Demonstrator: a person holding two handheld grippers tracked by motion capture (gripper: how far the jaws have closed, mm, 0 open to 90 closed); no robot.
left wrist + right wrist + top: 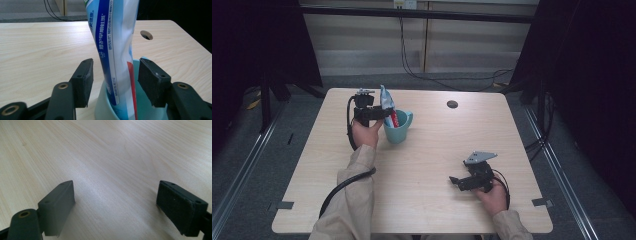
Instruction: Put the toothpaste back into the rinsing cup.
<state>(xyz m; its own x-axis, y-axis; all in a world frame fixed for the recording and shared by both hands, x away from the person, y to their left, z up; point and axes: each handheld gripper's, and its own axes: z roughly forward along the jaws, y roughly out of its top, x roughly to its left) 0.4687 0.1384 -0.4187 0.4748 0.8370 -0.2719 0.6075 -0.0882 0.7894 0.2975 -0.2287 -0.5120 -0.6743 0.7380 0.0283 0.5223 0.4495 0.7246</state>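
Note:
A blue, white and red toothpaste tube [386, 99] [113, 37] stands upright in a pale teal mug [400, 132] [101, 106] at the back left of the table. My left gripper [384, 114] [115, 75] reaches in from the left at the mug's rim. Its jaws stand on either side of the tube with a small gap at each pad, so it is open. My right gripper [455, 181] [115, 195] rests low near the table's front right, open, with bare wood between its pads.
The light wooden table [437, 145] has a round cable hole [452, 104] [146, 35] at the back, to the right of the mug. Cables trail from both grippers. Dark curtains and metal stands flank the table.

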